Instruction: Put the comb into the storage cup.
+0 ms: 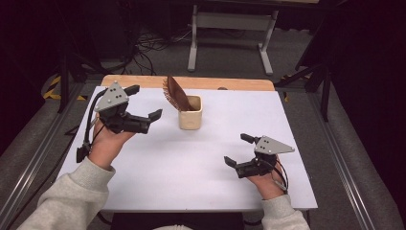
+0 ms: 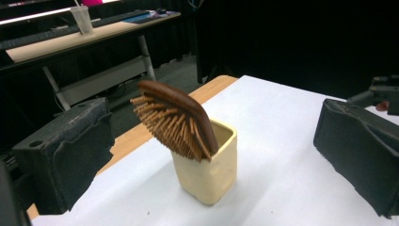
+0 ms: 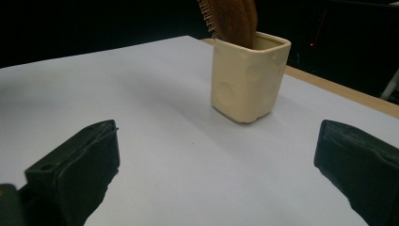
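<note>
- Brush (image 1: 176, 93) stands head-up in cup (image 1: 190, 113), upper centre, leaning toward upper left.
- Left gripper (image 1: 143, 103) nearer, just left of brush, jaws wide apart, empty.
- Right gripper (image 1: 238, 149) lower right, well apart, spread, empty.

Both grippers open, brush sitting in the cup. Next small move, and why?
Probably ease the left gripper forward around the wooden hairbrush: its jaws stand wide open facing the brush head, which leans out of the cream cup, while the right gripper sits farther back.
</note>
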Demonstrator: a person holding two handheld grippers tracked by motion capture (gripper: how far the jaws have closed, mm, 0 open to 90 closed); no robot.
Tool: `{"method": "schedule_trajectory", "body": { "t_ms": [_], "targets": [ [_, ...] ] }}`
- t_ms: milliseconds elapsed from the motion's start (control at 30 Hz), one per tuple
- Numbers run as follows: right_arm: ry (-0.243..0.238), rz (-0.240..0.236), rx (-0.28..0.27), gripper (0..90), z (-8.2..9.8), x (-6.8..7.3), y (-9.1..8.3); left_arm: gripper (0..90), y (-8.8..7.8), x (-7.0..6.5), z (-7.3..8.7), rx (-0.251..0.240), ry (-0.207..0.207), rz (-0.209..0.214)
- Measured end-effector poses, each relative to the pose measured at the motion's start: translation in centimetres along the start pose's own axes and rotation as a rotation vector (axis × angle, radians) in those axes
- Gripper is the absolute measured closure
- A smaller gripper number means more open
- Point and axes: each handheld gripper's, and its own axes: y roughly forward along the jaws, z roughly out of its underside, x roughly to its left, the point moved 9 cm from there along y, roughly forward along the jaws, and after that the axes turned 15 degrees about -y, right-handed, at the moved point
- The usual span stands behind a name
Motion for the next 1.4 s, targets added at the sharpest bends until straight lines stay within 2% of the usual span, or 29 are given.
{"method": "schedule_trajectory", "body": {
  "t_ms": [133, 333, 367, 467, 500, 667, 733, 800, 933, 967, 1100, 1233, 1300, 1333, 1400],
  "targets": [
    [-0.005, -0.001, -0.003, 1.3, 0.0, 0.0, 0.0, 0.3, -1.0, 0.2, 1.2, 0.0, -0.026, 0.012],
    [-0.012, -0.005, -0.007, 1.2, -0.1, 0.1, -0.1, 0.3, -2.1, 1.0, 3.6, -0.003, -0.049, 0.005],
    [-0.011, -0.009, -0.008, 1.3, -0.1, 0.1, 0.0, 0.3, -2.1, 1.0, 3.6, -0.003, -0.049, 0.005],
    [-0.02, -0.012, -0.012, 1.3, -0.1, 0.2, -0.1, 0.3, -2.7, 1.6, 5.2, -0.017, -0.094, 0.019],
    [-0.02, -0.011, -0.014, 1.2, -0.2, 0.2, -0.1, 0.3, -2.8, 1.8, 5.5, -0.018, -0.098, 0.019],
    [-0.022, -0.012, -0.015, 1.2, -0.1, 0.2, -0.1, 0.3, -3.4, 2.5, 7.4, -0.021, -0.111, 0.018],
    [-0.022, -0.013, -0.017, 1.2, -0.1, 0.2, -0.1, 0.3, -3.5, 2.6, 7.7, -0.018, -0.109, 0.016],
    [-0.025, -0.015, -0.019, 1.2, -0.1, 0.2, -0.1, 0.3, -3.9, 3.0, 8.9, -0.01, -0.095, 0.007],
    [-0.026, -0.019, -0.02, 1.2, 0.0, 0.3, -0.1, 0.3, -4.2, 3.4, 10.1, -0.001, -0.113, 0.014],
    [-0.028, -0.019, -0.02, 1.2, 0.0, 0.4, -0.2, 0.3, -4.7, 3.8, 11.1, -0.006, -0.117, 0.007],
    [-0.023, -0.018, -0.018, 1.2, 0.2, 0.4, -0.2, 0.3, -5.1, 4.5, 12.1, -0.024, -0.128, -0.006],
    [-0.024, -0.017, -0.016, 1.2, 0.3, 0.4, -0.2, 0.2, -5.1, 4.8, 13.1, -0.013, -0.137, -0.013],
    [-0.023, -0.02, -0.015, 1.2, 0.4, 0.4, -0.1, 0.3, -4.9, 4.9, 14.1, 0.002, -0.135, -0.022],
    [-0.023, -0.02, -0.015, 1.2, 0.4, 0.4, -0.1, 0.3, -4.9, 4.9, 14.1, 0.002, -0.135, -0.022],
    [-0.022, -0.021, -0.014, 1.2, 0.5, 0.4, -0.1, 0.3, -4.8, 4.9, 15.1, 0.021, -0.147, -0.014]
  ]
}}
